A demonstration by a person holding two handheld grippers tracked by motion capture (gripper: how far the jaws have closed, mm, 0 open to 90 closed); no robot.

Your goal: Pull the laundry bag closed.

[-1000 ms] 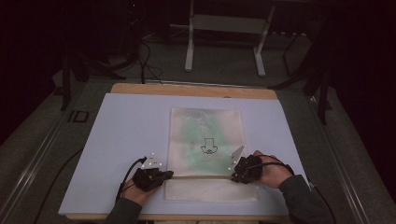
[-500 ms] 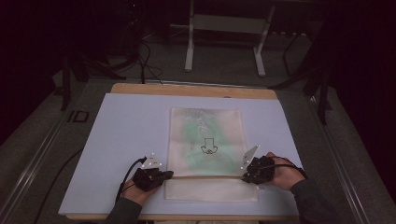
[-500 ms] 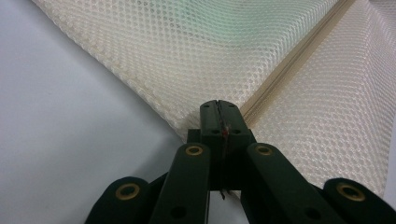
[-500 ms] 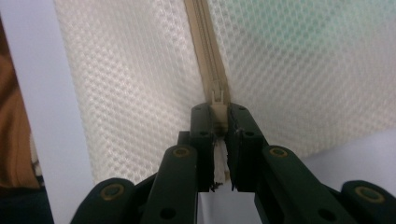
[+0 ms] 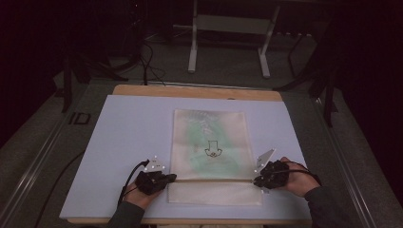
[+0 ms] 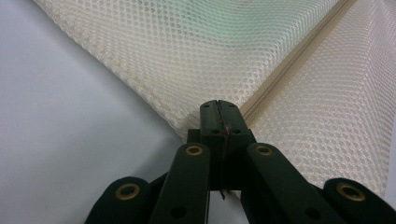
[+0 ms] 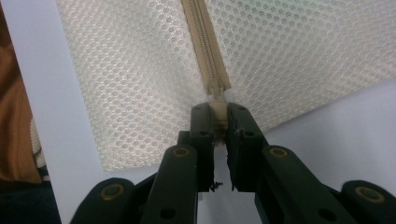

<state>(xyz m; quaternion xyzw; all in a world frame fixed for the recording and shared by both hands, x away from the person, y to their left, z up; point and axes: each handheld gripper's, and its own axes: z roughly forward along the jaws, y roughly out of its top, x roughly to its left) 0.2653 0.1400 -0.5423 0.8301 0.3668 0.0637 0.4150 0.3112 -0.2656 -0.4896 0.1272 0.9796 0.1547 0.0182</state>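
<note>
High view: mesh laundry bag (image 5: 209,145), cream, flat on the pale sheet covering the bench (image 5: 123,128), a green garment with a small printed motif showing through its upper part. A zipper (image 5: 211,181) crosses the bag near its front edge. The left tongs (image 5: 167,179) sit at the zipper's left end, the right tongs (image 5: 256,180) at its right end, one hand behind each; judged an anchor-and-pull arrangement, the bag laid flat so the zipper runs straight

Left gripper view: left tongs (image 6: 218,108) pressed together on the bag's edge (image 6: 187,126) where the zipper tape (image 6: 299,56) ends, apparently to hold the bag against the pull

Right gripper view: right tongs (image 7: 217,114) pinching the zipper slider (image 7: 216,108), the closed teeth (image 7: 205,46) running away ahead; the grip suits drawing the slider along
</note>
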